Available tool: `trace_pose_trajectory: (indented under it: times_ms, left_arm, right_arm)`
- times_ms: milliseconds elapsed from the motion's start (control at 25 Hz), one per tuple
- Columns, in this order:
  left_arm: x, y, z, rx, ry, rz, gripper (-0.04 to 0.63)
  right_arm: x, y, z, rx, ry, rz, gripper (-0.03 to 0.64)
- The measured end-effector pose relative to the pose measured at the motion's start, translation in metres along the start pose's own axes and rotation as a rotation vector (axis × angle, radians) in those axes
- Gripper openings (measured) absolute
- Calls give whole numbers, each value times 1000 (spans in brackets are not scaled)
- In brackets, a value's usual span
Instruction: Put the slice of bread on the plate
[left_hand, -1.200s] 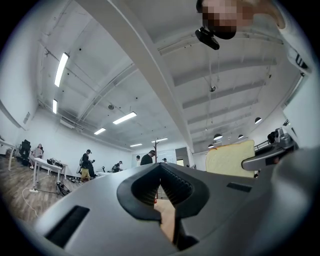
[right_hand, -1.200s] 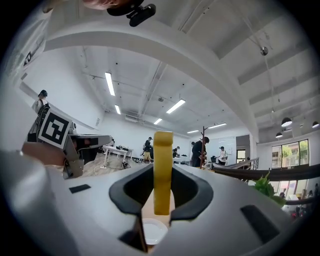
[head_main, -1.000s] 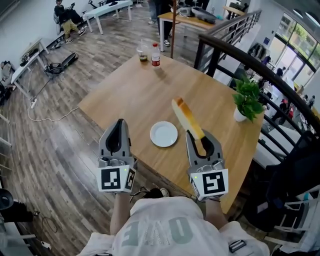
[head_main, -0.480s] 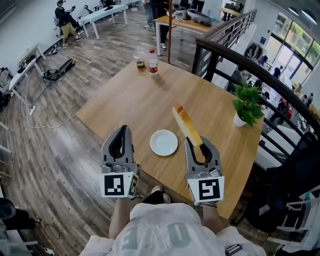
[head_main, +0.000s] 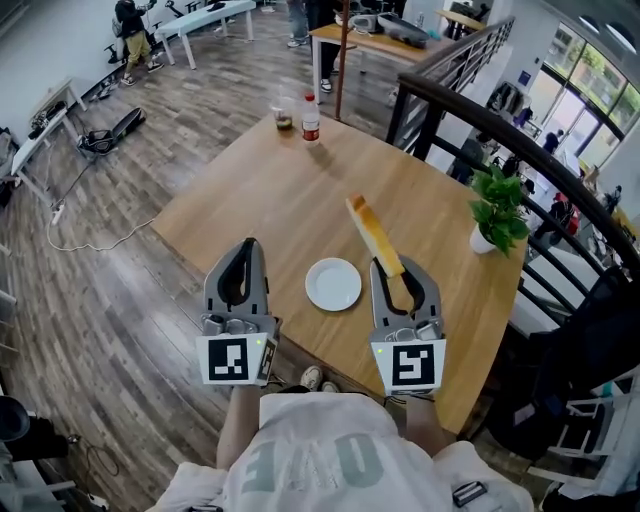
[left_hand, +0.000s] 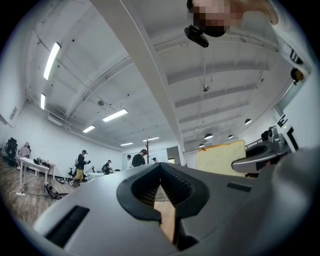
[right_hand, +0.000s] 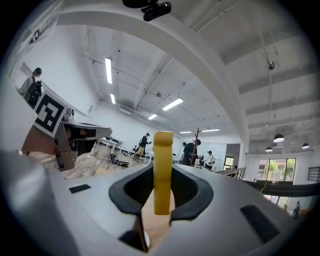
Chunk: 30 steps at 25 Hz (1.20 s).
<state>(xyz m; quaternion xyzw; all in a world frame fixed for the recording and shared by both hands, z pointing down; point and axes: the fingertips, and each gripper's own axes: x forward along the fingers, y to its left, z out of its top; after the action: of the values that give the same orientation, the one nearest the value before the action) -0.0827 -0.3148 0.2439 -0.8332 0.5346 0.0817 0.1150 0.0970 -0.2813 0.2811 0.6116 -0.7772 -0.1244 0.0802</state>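
Note:
A slice of bread (head_main: 370, 228) with a yellow-brown crust stands on edge, and my right gripper (head_main: 395, 268) is shut on its lower end. It hangs above the wooden table (head_main: 270, 190), just right of the empty white plate (head_main: 333, 284). The right gripper view shows the bread (right_hand: 163, 170) upright between the jaws, edge-on. My left gripper (head_main: 247, 245) is shut with nothing in it, at the table's near edge left of the plate. From the left gripper (left_hand: 160, 172) view, the bread (left_hand: 220, 157) shows flat-on to the right, above the other gripper (left_hand: 260, 157).
A red-capped bottle (head_main: 311, 118) and a cup (head_main: 285, 115) stand at the table's far corner. A potted plant (head_main: 497, 212) sits at the right edge. A dark railing (head_main: 480, 110) runs behind the table. People and desks are far back.
Both grippers have edged forward over the table, so the bread now reaches farther past the plate. The right gripper still holds the slice and the left stays shut.

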Motion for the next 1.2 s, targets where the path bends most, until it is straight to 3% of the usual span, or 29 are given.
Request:
trace_pose_trajectory:
  times_ms: [320,520,640,960,1200]
  left_arm:
    - [1,10,-21,-41,31,-2,9]
    - [-3,13,-44,-50,75,-5,9]
    - [-7,16,-60,-56,105,-2,9]
    - [-18,16,-94,-91,184,3,9]
    - [-26,23,-107,-76,223,16,9]
  right_arm:
    - [17,10,-17,-251,132,-52,91]
    - [35,29,-44,-397,201,-39,91]
    - [47,41,-68,-437,253,-17,91]
    - [61,70,-151,-799,432,71,92]
    - [70,80,-208,-913,523,96,92]
